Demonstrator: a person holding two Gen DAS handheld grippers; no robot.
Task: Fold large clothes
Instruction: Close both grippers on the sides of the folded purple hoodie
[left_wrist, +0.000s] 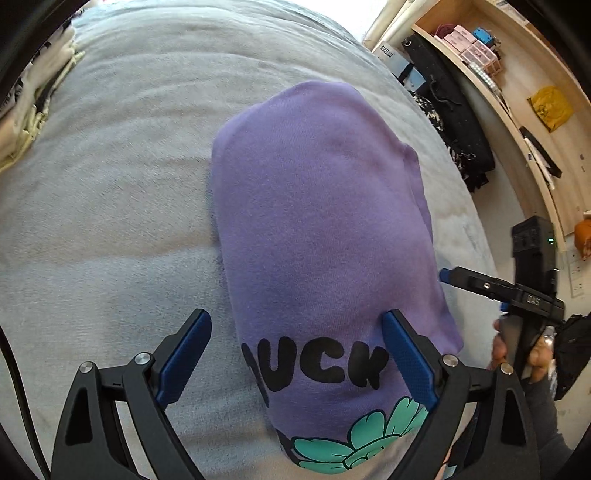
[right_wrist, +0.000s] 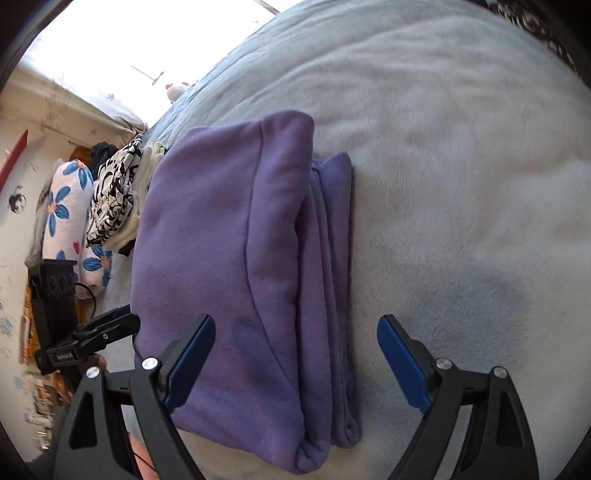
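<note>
A purple sweatshirt (left_wrist: 317, 229) lies folded into a thick rectangle on the pale grey bed cover (left_wrist: 110, 192). Black letters and a teal flower print show at its near end. My left gripper (left_wrist: 297, 325) is open above that near end, holding nothing. The right gripper shows at the right of the left wrist view (left_wrist: 472, 282), beside the sweatshirt's edge. In the right wrist view the sweatshirt (right_wrist: 229, 266) shows its stacked layers, and my right gripper (right_wrist: 295, 328) is open over its near edge, empty. The left gripper (right_wrist: 107, 328) shows at the left there.
A pile of folded clothes (left_wrist: 33, 110) lies at the bed's far left. Patterned clothes (right_wrist: 110, 199) and a flowered pillow (right_wrist: 70, 218) lie beyond the sweatshirt. A wooden shelf with boxes (left_wrist: 498, 74) and a black bag (left_wrist: 454, 110) stand beside the bed.
</note>
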